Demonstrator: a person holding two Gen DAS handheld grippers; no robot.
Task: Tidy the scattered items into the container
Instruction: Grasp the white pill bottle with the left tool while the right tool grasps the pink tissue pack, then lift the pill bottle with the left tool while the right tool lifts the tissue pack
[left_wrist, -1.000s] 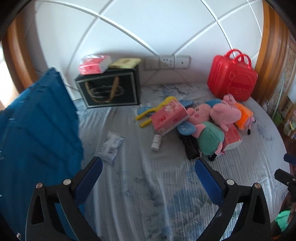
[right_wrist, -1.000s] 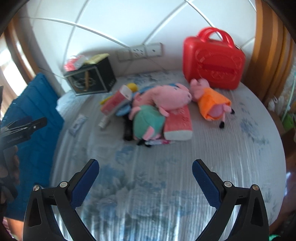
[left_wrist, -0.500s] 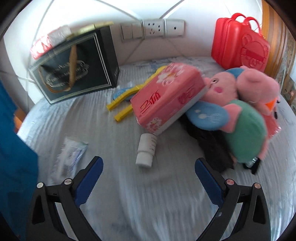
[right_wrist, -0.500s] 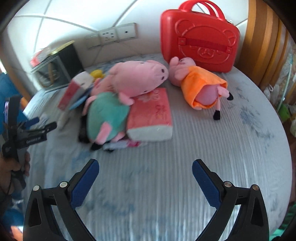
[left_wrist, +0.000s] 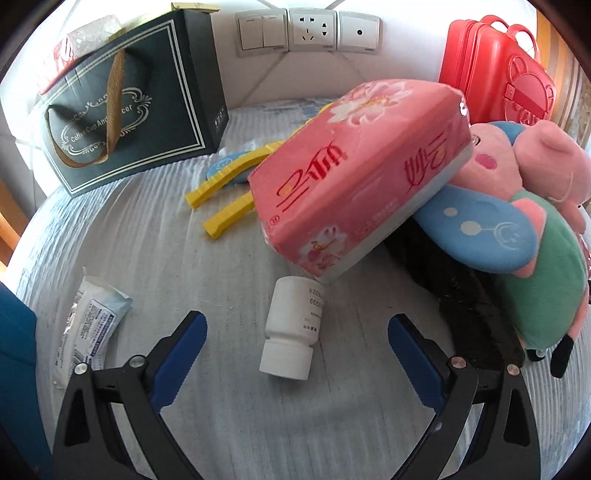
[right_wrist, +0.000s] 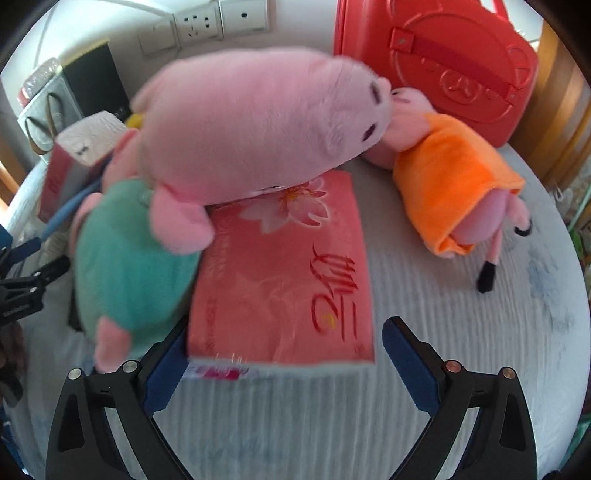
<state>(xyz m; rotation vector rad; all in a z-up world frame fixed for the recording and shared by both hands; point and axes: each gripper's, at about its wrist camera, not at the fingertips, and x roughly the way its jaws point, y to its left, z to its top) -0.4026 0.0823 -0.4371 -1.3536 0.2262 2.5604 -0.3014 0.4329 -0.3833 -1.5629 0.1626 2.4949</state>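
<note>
- Left gripper (left_wrist: 295, 334) is spread wide at bottom centre, the white bottle (left_wrist: 293, 326) lying between its fingers.
- Right gripper (right_wrist: 284, 345) is spread, flanking the near end of the red tissue pack (right_wrist: 284, 280) mid-frame.

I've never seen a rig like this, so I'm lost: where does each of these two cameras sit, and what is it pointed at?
Left wrist: sits on the left gripper, facing a lying white plastic bottle and a tilted pink tissue pack; its open blue-padded fingers show.
Right wrist: sits on the right gripper, facing a flat red tissue pack under a big pink plush pig; its open fingers show.
Shared: the red plastic case, the wall sockets.
</note>
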